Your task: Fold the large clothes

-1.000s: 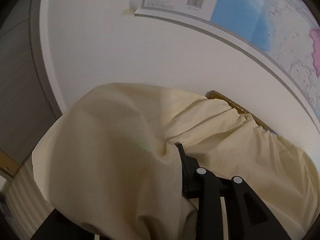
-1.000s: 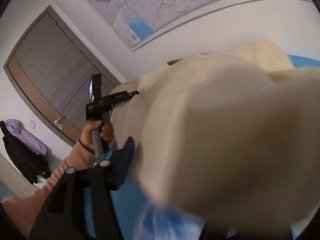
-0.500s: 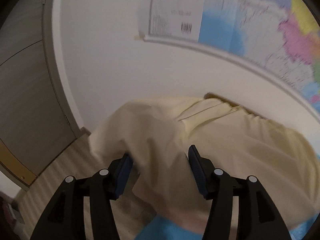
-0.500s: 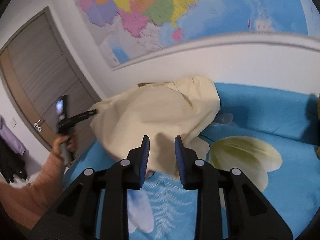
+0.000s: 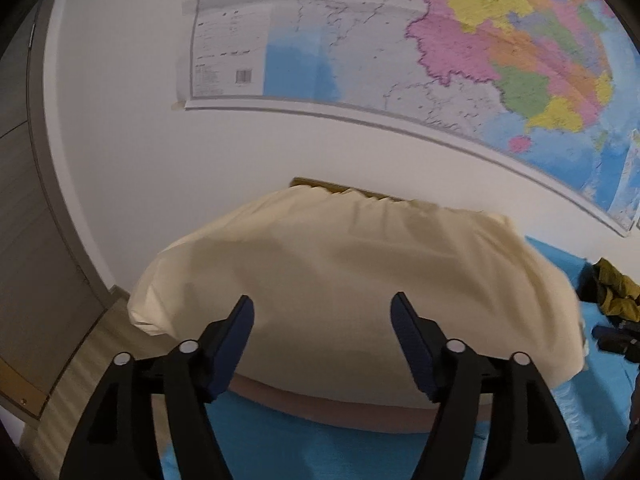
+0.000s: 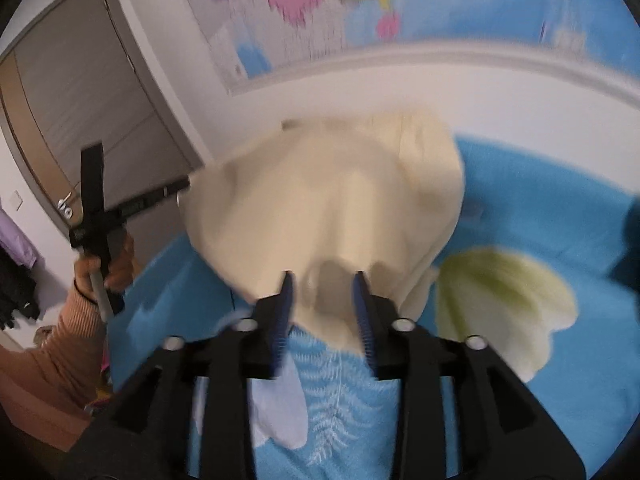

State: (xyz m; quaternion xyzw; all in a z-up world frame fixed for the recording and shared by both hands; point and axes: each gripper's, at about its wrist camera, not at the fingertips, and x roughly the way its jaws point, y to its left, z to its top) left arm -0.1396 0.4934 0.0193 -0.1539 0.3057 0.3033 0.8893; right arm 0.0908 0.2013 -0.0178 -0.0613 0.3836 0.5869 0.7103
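Left tool (image 5: 322, 314): jaws wide and opening, nothing between the blue pads (image 5: 412, 344), no cloth touching them. It hangs above the near edge of the cream garment (image 5: 352, 280), which shows beyond and below the fingers. In the right wrist view the left tool (image 6: 182, 190) appears at far left, held in a hand (image 6: 106, 268) w/ an orange ribbed sleeve (image 6: 60, 344), just beside the garment's left edge; can't tell if it touches.

Right tool (image 6: 322, 282): jaws partway apart and opening. The cloth's near edge shows in the gap between the fingers, but the pads aren't pressing it. Pic is blurred, so contact isn't certain.

Garment lies in a rounded heap on the bed, bunched at the far side against the white wall (image 5: 192, 152). Bed cover (image 6: 540, 220) is bright blue w/ a pale flower & white fern print. An olive-dark bundle (image 5: 616, 292) sits on the bed to the garment's right, apart from it. Big coloured map (image 5: 480, 40) on the wall above. Grey-brown door (image 6: 80, 100) at left, dark & purple clothes (image 6: 16, 272) hanging beside it.
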